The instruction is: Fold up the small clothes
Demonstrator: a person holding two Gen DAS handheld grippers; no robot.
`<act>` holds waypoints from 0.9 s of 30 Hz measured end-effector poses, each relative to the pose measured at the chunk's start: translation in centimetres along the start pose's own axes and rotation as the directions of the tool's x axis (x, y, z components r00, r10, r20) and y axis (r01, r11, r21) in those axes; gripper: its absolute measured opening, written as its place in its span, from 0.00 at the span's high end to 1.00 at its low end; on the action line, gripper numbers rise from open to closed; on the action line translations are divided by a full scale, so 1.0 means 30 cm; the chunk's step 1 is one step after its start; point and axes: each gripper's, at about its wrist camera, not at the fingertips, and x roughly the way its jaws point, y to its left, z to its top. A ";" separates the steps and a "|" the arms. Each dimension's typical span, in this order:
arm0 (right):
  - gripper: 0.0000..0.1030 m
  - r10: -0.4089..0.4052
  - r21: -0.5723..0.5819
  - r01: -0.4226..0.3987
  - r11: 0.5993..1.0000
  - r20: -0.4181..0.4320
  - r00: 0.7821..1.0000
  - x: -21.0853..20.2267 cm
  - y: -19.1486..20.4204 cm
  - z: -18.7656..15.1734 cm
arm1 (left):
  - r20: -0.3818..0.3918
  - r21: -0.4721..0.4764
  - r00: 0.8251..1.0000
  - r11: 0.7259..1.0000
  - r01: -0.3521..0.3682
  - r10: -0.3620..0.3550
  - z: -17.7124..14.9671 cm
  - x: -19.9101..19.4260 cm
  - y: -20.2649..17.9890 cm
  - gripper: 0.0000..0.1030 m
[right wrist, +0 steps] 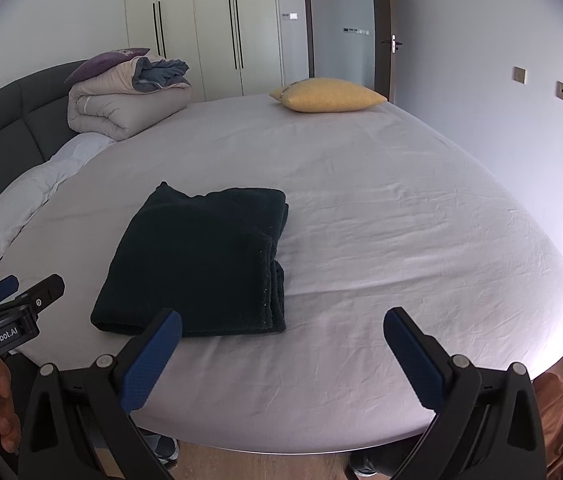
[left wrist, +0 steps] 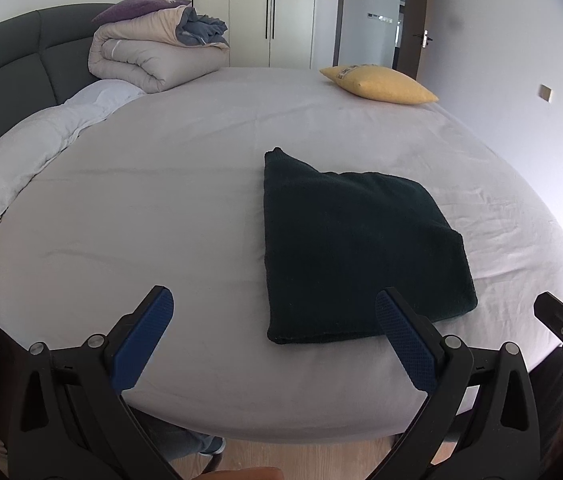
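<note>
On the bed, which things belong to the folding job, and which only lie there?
For the job:
- folded dark green knitted garment
- left gripper, open
- right gripper, open

Only lying there:
- yellow cushion
- rolled beige duvet
- white pillow

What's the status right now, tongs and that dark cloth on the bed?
Left tongs open, empty. Right tongs open, empty. Dark cloth lies folded on bed sheet, untouched. Nothing in the way.
</note>
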 end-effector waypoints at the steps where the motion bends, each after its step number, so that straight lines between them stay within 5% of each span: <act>1: 0.00 0.001 -0.001 -0.001 1.000 0.000 1.000 0.000 0.001 0.000 | 0.000 0.001 1.000 1.000 0.001 -0.001 0.000 0.001 -0.001 0.00; 27: 0.00 0.003 -0.005 -0.003 1.000 0.003 1.000 -0.001 0.008 -0.009 | -0.006 -0.005 1.000 1.000 0.000 0.000 -0.005 0.005 -0.012 0.00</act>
